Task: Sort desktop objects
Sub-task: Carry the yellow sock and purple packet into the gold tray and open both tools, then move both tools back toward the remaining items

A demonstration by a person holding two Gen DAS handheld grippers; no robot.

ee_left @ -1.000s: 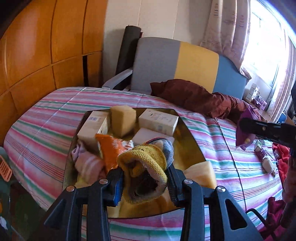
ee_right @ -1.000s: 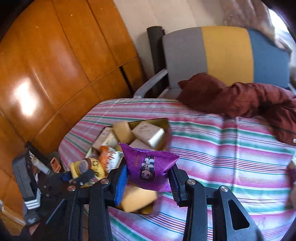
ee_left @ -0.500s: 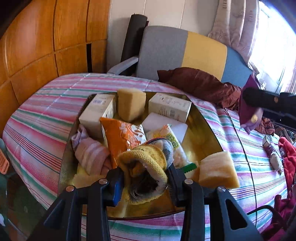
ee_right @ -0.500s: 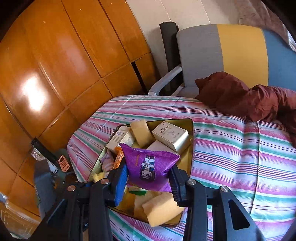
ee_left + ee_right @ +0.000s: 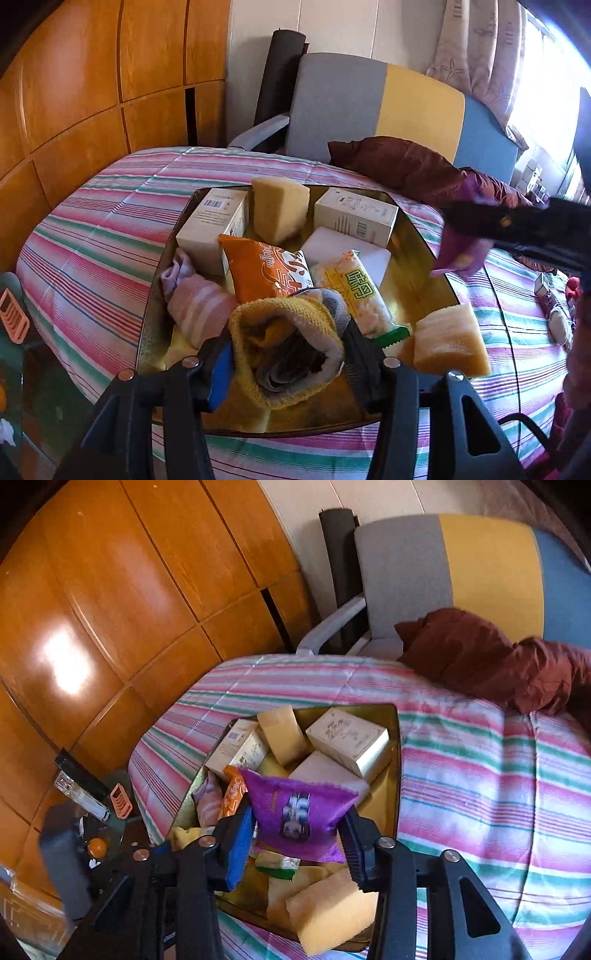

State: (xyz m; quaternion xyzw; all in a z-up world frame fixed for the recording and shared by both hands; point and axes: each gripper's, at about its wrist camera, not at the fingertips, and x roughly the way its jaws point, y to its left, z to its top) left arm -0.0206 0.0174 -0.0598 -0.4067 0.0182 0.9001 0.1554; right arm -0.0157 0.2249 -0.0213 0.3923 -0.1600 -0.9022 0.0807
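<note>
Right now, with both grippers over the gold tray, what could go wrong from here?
The left gripper is opening around the rolled yellow sock; landing on the crowded tray, it might roll onto the green-tipped snack pack. The right gripper is opening too, so the purple snack bag between its fingers could slip early. The sponge overhanging the tray's near rim could get knocked off.

green Chinese characters on yellow snack pack (image 5: 364,291), white script on orange snack bag (image 5: 271,267) unreadable, barcode on white box (image 5: 214,221) at 10 o'clock
</note>
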